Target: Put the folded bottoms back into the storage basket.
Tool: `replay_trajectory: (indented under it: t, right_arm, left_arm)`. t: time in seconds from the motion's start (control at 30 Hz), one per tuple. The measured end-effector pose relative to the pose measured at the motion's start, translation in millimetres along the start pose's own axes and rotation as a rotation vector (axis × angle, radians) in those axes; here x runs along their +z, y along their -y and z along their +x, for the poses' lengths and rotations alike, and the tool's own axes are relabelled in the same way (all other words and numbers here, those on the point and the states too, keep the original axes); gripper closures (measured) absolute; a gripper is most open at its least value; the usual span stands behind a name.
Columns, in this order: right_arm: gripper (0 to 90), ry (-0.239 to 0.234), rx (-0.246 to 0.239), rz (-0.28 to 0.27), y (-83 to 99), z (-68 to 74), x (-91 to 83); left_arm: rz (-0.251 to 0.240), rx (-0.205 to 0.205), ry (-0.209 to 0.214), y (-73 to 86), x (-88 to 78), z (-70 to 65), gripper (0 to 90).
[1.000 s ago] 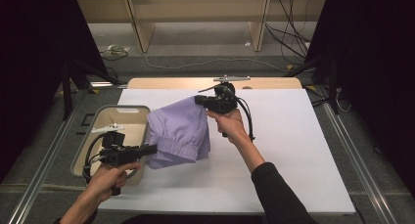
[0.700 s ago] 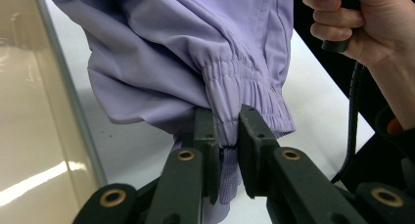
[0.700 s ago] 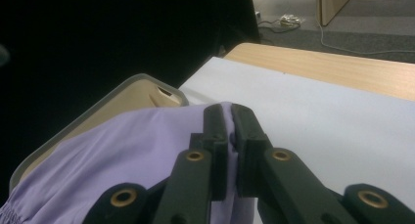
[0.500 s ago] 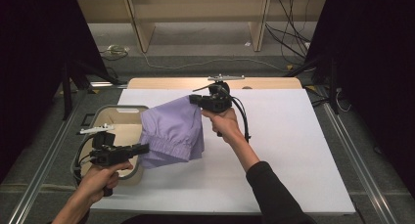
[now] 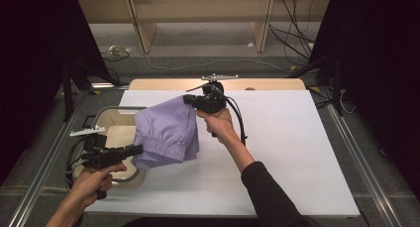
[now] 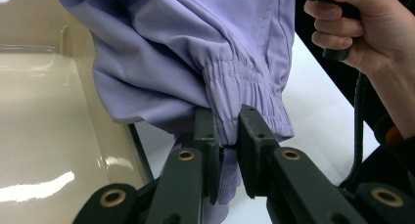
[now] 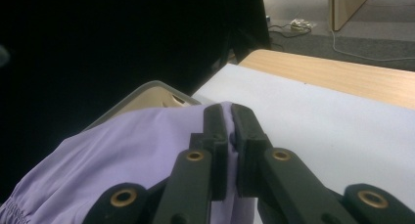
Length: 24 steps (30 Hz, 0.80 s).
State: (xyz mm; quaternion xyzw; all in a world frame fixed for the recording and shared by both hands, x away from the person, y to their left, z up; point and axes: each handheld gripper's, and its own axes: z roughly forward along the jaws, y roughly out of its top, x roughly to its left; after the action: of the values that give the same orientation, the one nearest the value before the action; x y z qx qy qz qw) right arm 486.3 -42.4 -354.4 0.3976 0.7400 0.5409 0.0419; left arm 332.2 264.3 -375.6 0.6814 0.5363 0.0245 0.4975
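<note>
From up high, the purple garment (image 5: 168, 134) hangs stretched between both grippers, over the white table (image 5: 277, 157) and the edge of the beige bin (image 5: 111, 119) at the left. The right gripper (image 5: 188, 99) pinches its top corner and the left gripper (image 5: 139, 148) grabs the bottom hem.

Left gripper view: the jaws are clamped on the elastic cuff (image 6: 244, 89) (fabric bunched right between them), with the bin just beside.

Right gripper view: the jaws are closed tight on a fold of the garment, table behind.
</note>
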Motion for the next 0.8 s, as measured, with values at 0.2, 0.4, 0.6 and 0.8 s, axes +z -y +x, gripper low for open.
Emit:
replay_trajectory:
  t: [0.2, 0.4, 0.6, 0.8]
  right_arm:
    - [86.4, -0.005, -0.001, 0.0, -1.2, 2.9, 4.0]
    - [86.4, -0.006, 0.003, -0.008, -3.0, 3.4, 7.1]
    - [86.4, -0.006, 0.006, -0.003, -4.4, 5.1, 10.6]
    - [86.4, -0.006, 0.002, 0.002, -8.1, 10.1, 18.6]
  left_arm:
    - [-0.005, -0.003, -0.003, -0.5, -4.3, 2.8, 79.8]
    - [-0.009, -0.007, -0.003, -2.6, -8.9, 5.2, 79.7]
    - [-0.012, -0.012, -0.007, -4.3, -13.3, 9.0, 79.7]
    - [-0.012, -0.016, -0.025, -6.5, -17.2, 13.5, 79.7]
